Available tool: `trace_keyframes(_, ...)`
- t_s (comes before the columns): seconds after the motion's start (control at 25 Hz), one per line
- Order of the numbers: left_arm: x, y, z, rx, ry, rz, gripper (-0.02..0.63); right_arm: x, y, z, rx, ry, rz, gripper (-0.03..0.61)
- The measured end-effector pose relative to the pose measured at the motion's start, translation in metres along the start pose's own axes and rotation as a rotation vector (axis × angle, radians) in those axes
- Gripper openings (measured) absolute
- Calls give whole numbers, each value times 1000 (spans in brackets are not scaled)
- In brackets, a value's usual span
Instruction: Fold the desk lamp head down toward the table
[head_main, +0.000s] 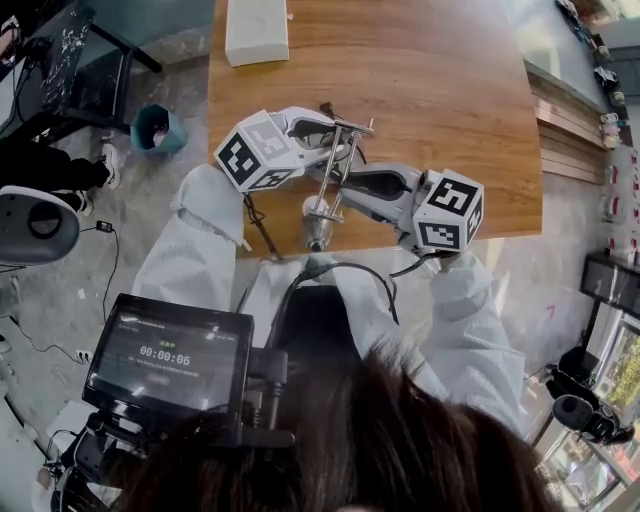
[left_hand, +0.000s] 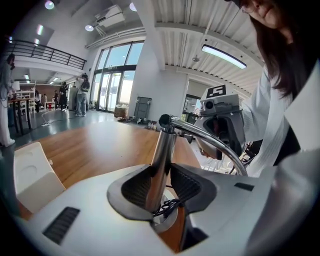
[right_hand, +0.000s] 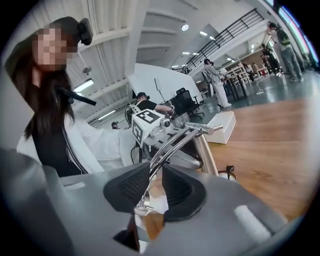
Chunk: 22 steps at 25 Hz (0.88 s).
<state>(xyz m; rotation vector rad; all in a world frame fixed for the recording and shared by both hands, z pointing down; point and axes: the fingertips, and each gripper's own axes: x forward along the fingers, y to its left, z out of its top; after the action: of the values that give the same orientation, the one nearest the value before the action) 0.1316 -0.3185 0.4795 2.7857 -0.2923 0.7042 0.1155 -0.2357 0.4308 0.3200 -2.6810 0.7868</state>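
A chrome desk lamp (head_main: 330, 175) stands near the front edge of the wooden table (head_main: 450, 100). In the left gripper view its upright post (left_hand: 162, 155) sits between the dark pads, and my left gripper (left_hand: 160, 187) is shut on it just above the round base. From the top joint (left_hand: 165, 120) the thin curved arm (left_hand: 215, 140) bends away to the right. My right gripper (right_hand: 156, 182) is shut on that arm's two thin rods (right_hand: 172, 142). From above, the left gripper (head_main: 335, 135) and right gripper (head_main: 345, 185) meet at the lamp from opposite sides.
A white box (head_main: 257, 30) lies at the table's far edge, also seen as the white box (right_hand: 222, 127) behind the lamp. A teal bin (head_main: 158, 130) stands on the floor left of the table. A screen (head_main: 170, 360) sits below the person's sleeves.
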Motion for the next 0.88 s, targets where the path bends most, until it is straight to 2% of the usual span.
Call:
trace_keyframes(0.12,1,-2,0,40,25,-17,123,5,-9,-8,-100,28,-56,78)
trace_keyframes(0.2,1,-4,0,55,27,-26,121,6,-12,-12,-137,21,-63,77)
trace_keyframes(0.4,2,-6,-1,94,39,-14,118,6,-27,-19,-89,-31,-29,114)
trace_keyframes(0.72,4,-1,-2,64,13,-10,118,9,-34,-21,-88,-35,-11,118)
trace_keyframes(0.8,3,0,-2,61,0,2,120,11,-36,-22,-39,-27,-23,124)
trace_keyframes(0.88,-1,1,-5,18,-39,28,120,14,-37,-23,35,-15,-30,126)
